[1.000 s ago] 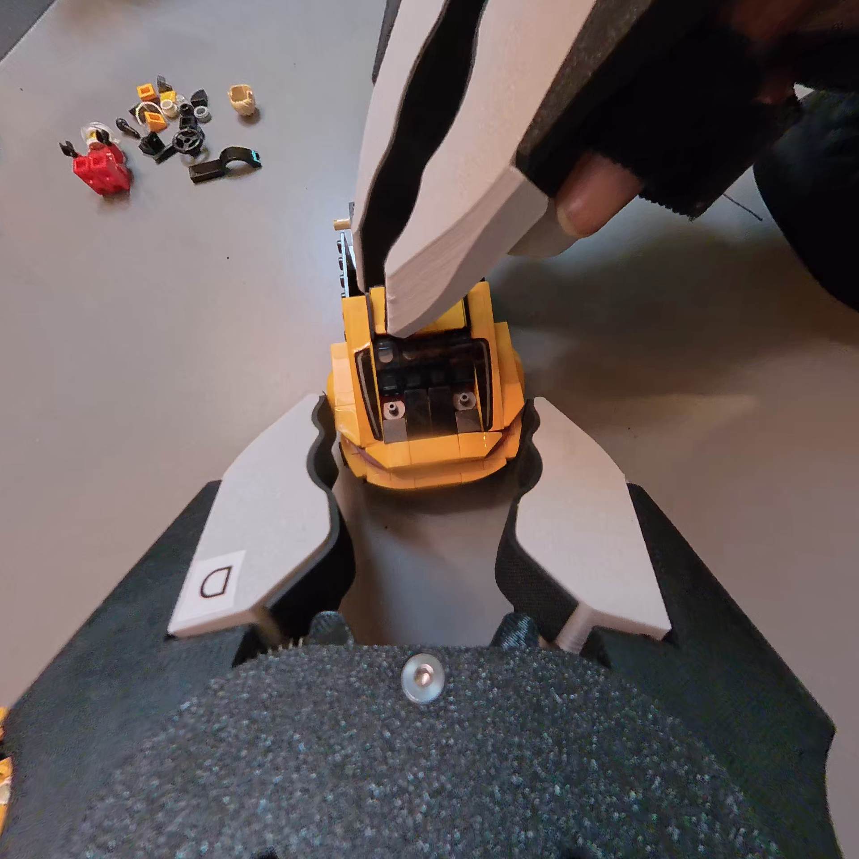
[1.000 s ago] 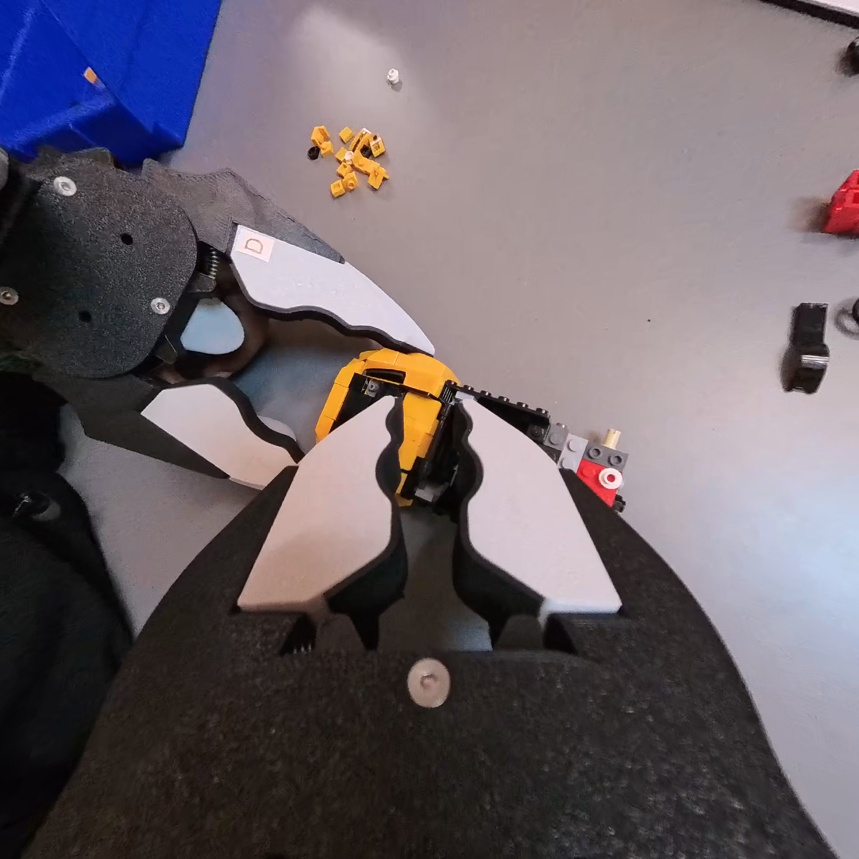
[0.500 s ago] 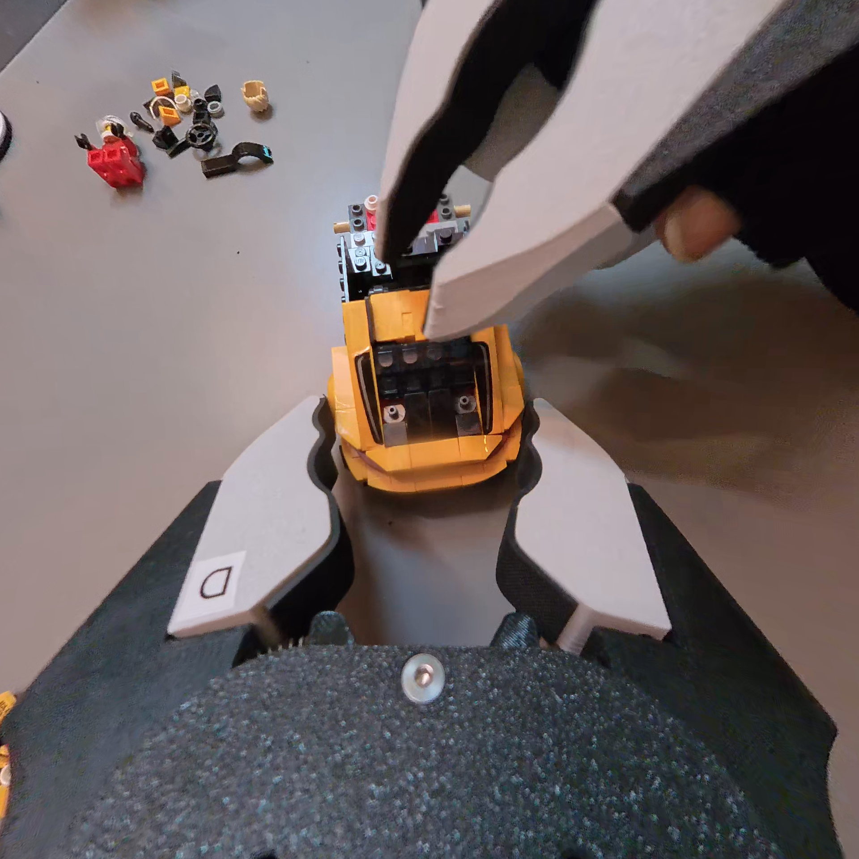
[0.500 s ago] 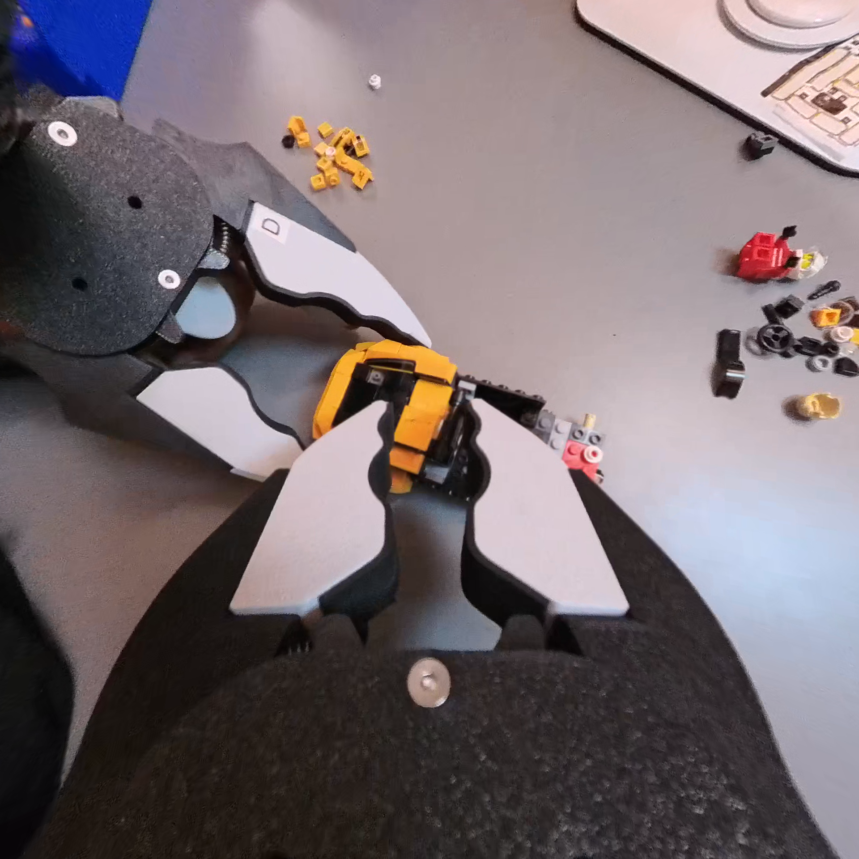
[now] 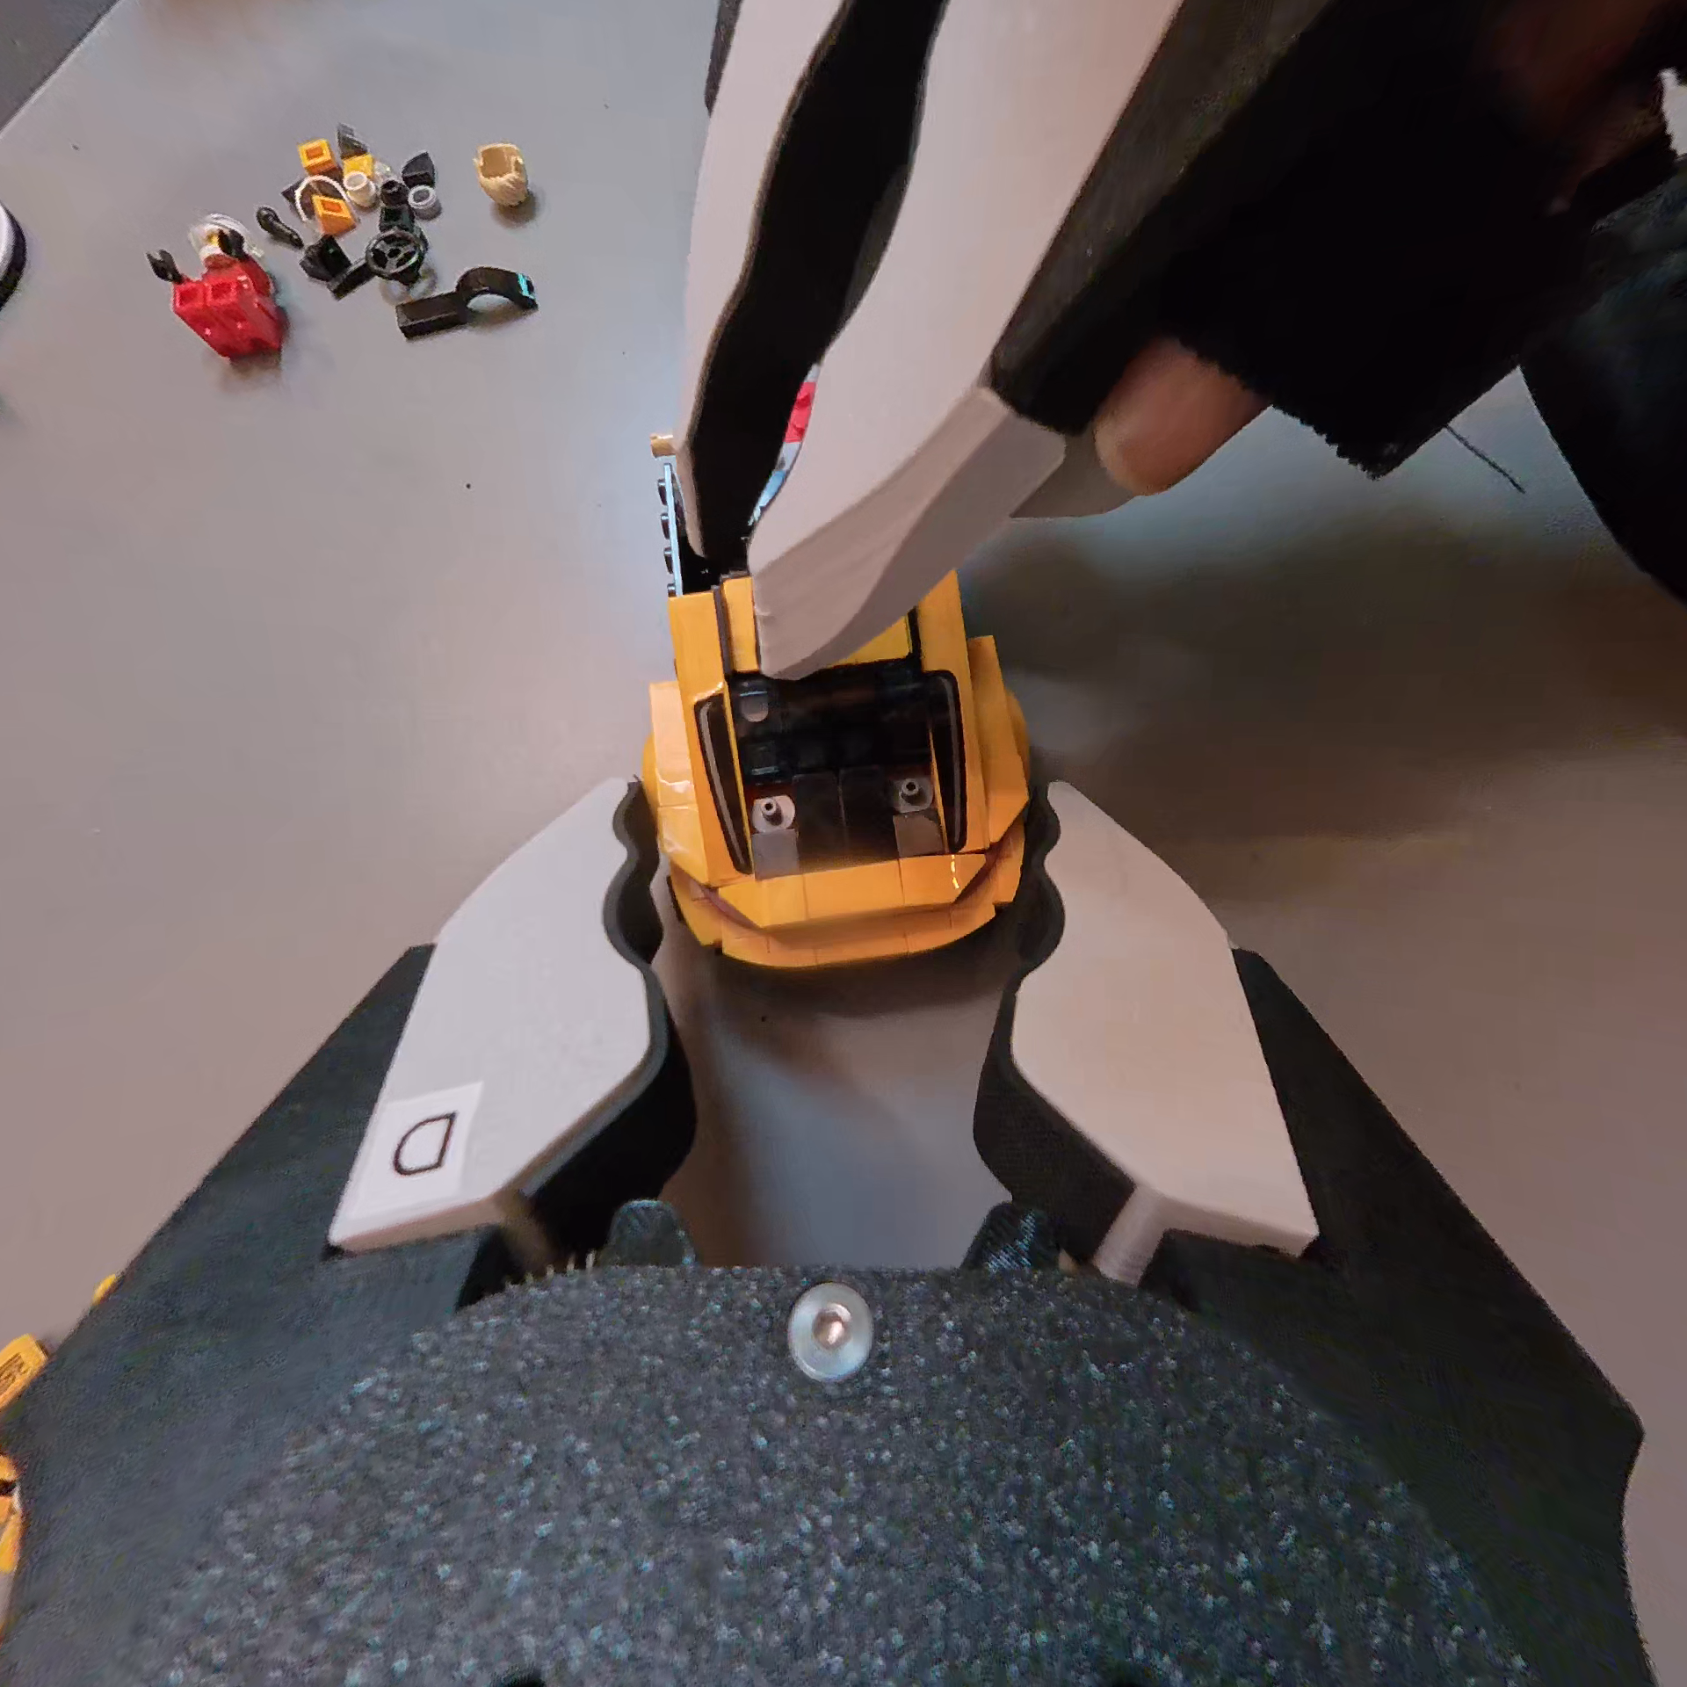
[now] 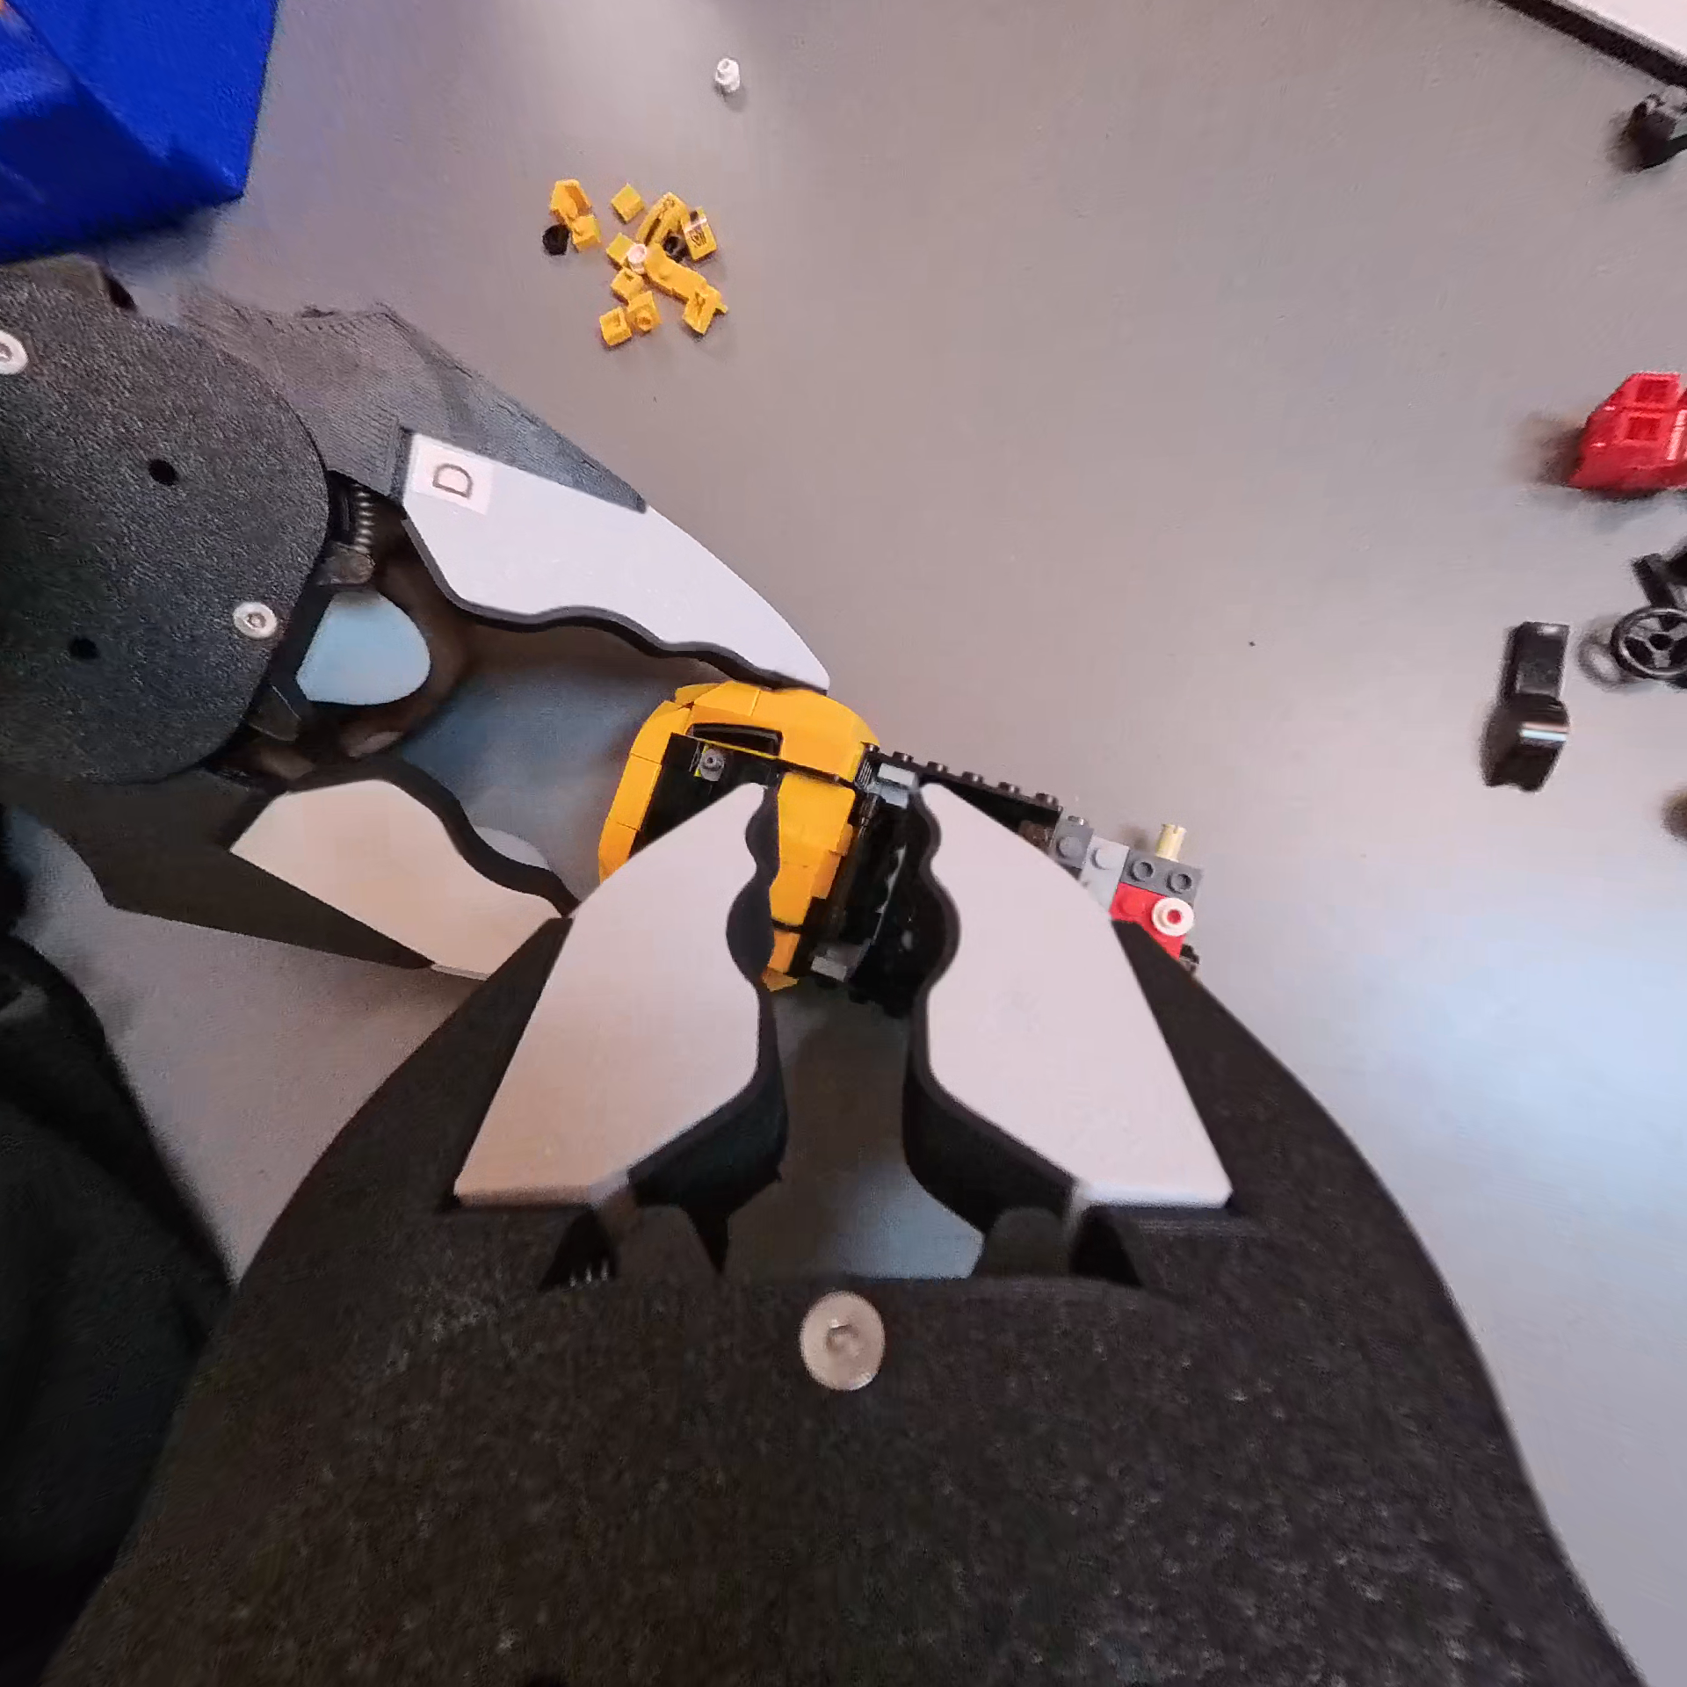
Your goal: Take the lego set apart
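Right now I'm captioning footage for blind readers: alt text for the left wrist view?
The left tongs clamp the rear of a yellow lego car on a grey table, while the right tongs reach down onto its roof; loose pieces lie far left.

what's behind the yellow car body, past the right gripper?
Behind the yellow body, a black studded chassis runs back to grey and red bricks with a tan pin. The right hand-held gripper covers the near side of the chassis, so the joint is hidden.
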Motion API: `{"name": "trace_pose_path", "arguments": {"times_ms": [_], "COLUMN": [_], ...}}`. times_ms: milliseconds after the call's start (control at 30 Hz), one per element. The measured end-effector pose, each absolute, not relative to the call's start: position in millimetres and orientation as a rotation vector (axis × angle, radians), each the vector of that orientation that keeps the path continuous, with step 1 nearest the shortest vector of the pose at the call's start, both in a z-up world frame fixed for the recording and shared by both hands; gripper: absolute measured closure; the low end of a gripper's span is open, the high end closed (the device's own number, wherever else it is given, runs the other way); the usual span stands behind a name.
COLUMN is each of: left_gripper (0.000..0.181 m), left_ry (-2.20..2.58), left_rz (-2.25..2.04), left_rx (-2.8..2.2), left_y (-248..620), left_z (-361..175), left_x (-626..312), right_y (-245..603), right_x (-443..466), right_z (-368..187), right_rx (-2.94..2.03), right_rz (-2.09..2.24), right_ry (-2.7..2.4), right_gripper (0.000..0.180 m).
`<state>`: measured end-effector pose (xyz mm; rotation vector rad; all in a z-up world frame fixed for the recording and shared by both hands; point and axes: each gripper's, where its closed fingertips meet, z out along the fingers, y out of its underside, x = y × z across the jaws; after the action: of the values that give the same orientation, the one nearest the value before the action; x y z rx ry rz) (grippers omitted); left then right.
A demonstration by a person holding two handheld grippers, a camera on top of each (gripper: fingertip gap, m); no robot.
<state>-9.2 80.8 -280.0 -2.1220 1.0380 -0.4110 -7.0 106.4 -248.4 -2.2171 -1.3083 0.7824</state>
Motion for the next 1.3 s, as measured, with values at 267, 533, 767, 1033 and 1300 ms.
{"name": "trace_pose_path", "arguments": {"times_ms": [267, 533, 767, 1033, 1300], "left_gripper": [0.103, 0.103, 0.105, 0.107, 0.107], "left_ry": [1.033, 1.016, 0.997, 0.984, 1.008], "left_rz": [-0.397, -0.415, -0.422, -0.456, -0.430], "left_rx": [-2.133, -2.125, -2.127, -2.137, -2.106], "left_y": [80, 81, 84, 83, 83], "left_z": [-280, -280, -280, -281, -280], "left_x": [-10, -9, -10, -12, -11], "right_y": [104, 105, 109, 129, 108], "right_x": [-8, -6, -2, 26, 6], "right_z": [-246, -240, -236, -207, -240], "right_rx": [-2.176, -2.072, -2.044, -2.000, -2.090], "right_rz": [0.685, 0.555, 0.490, 0.470, 0.573], "right_ry": [-1.418, -1.457, -1.450, -1.277, -1.285], "right_gripper": [0.160, 0.166, 0.166, 0.180, 0.156]}}
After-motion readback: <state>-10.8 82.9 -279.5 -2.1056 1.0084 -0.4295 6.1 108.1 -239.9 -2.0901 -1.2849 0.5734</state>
